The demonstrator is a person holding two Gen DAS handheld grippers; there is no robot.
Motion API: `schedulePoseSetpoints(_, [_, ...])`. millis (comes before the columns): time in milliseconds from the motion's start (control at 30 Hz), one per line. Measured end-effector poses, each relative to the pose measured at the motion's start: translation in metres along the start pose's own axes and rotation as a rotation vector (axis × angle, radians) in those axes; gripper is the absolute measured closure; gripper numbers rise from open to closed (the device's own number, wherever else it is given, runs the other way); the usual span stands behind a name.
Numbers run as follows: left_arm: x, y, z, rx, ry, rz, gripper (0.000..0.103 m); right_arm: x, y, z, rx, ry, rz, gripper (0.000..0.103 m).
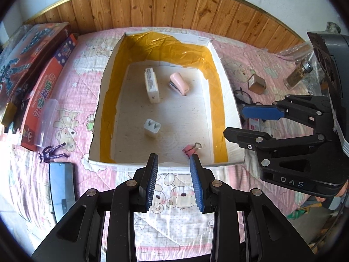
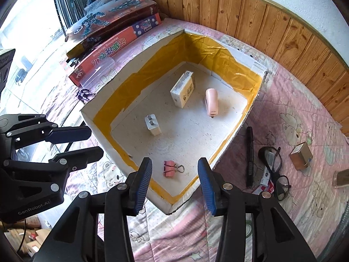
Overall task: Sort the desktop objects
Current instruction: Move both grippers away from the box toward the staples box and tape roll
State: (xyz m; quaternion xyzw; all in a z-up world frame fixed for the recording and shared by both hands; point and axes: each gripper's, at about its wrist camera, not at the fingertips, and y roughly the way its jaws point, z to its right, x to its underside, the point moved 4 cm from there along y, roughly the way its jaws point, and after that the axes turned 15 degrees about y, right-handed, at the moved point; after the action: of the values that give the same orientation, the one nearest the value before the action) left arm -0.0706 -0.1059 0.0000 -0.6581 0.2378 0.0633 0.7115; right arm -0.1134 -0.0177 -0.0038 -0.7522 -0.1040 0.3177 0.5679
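A white box lined with yellow tape (image 1: 220,69) (image 2: 104,113) lies on the pink quilt. Inside are a white pack (image 1: 151,83) (image 2: 182,89), a pink stapler (image 1: 179,83) (image 2: 211,104), a white plug adapter (image 1: 152,128) (image 2: 152,124) and a pink binder clip (image 1: 190,149) (image 2: 170,168). My left gripper (image 1: 173,166) (image 2: 96,140) is open and empty over the box's near edge. My right gripper (image 2: 174,170) (image 1: 234,121) is open and empty above the box's near corner, just over the clip.
Right of the box lie a black marker (image 2: 249,156), glasses (image 2: 276,168) (image 1: 243,95), a brown box (image 2: 300,155) (image 1: 257,84) and a small bottle (image 1: 297,75). Left are toy boxes (image 1: 43,83) (image 2: 113,50), a purple figure (image 1: 51,152) (image 2: 84,93) and a phone (image 1: 62,187).
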Motion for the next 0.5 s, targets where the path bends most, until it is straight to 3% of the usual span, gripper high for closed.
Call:
schedulePoseSetpoints(267, [0.002,-0.027,0.021,-0.048,0.047,0.072,0.071,0.009,-0.021,-0.001,-0.017,-0.007,0.063,0.055])
schedulePoseSetpoints(500, [0.016,-0.034,0.036,-0.143,0.072,0.119,0.071,0.025,-0.033,0.004,-0.024,-0.007,0.137,0.051])
